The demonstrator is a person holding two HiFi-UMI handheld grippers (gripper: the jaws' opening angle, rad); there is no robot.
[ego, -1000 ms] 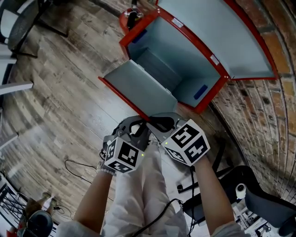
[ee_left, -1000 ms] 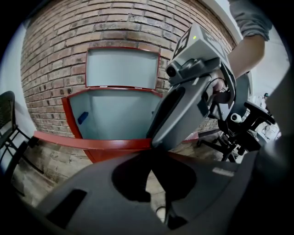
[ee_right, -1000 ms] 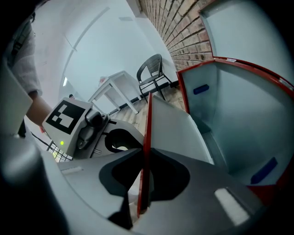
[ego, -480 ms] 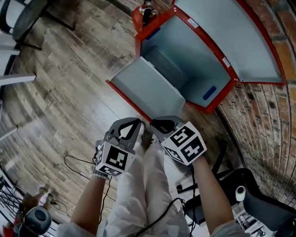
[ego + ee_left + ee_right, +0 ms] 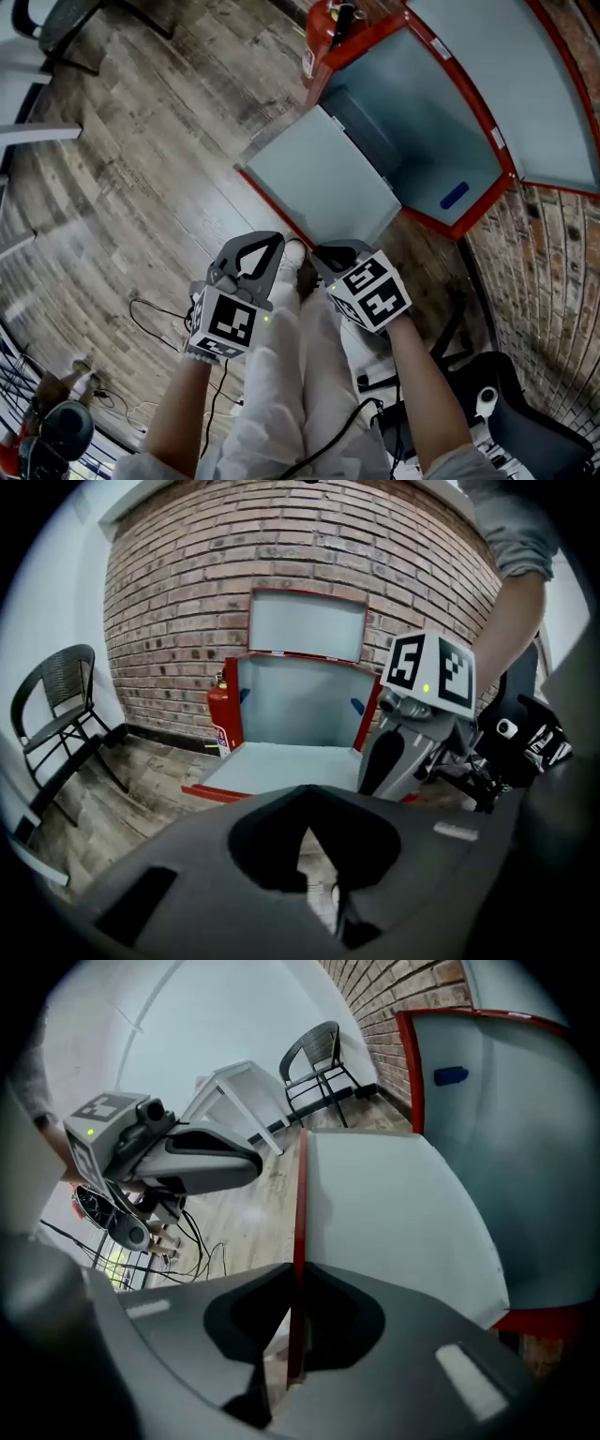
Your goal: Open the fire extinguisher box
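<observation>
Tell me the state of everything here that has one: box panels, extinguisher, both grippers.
lid: raised, up against the brick wall
front flap: folded down, open
fire extinguisher: upright beside the box
right gripper: jaws have just been closing; shut on the front flap's red edge
left gripper: shut, holding nothing

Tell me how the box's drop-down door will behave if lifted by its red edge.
Probably stiff: the door looks like flat sheet metal. It should pivot at the box, not lift free. The right gripper, jaws just closing on its thin red edge, may slip.
</observation>
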